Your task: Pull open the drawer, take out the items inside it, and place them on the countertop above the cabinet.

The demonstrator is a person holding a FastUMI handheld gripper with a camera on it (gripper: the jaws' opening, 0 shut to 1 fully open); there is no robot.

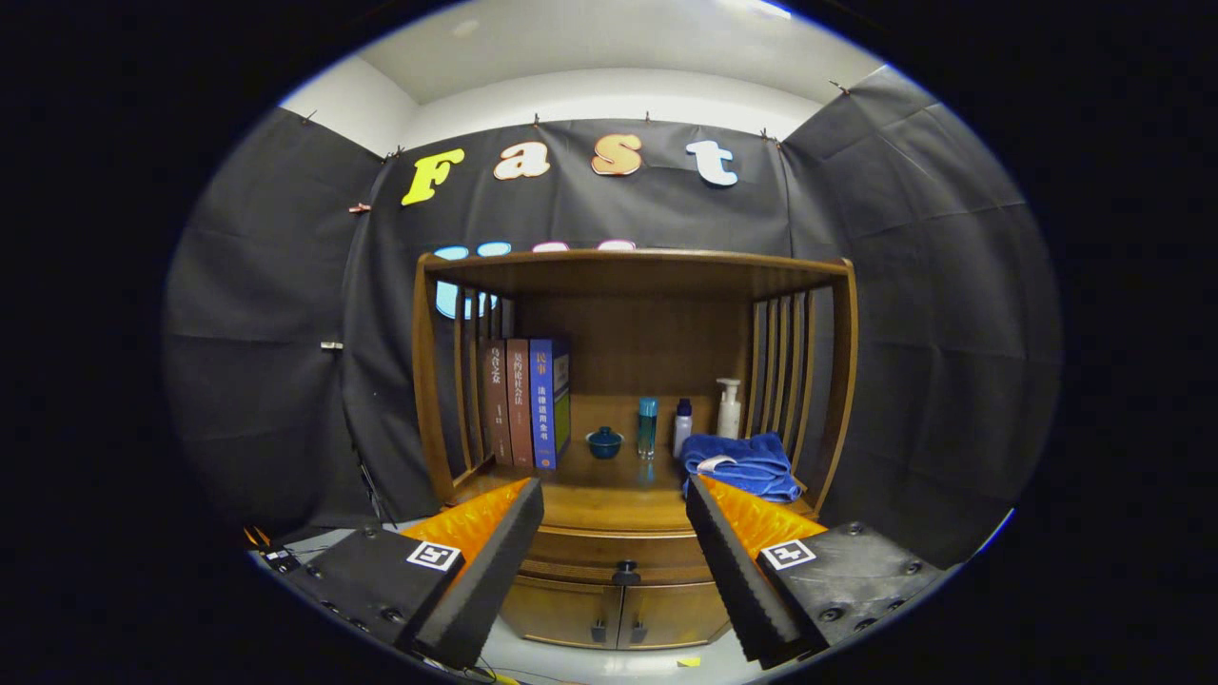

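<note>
Drawer (614, 550) ahead of open gripper (615, 495)

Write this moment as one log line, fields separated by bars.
phase: approach | gripper: open, holds nothing | drawer: closed | knob: ahead between fingers | countertop: towel, books, bottles
</note>
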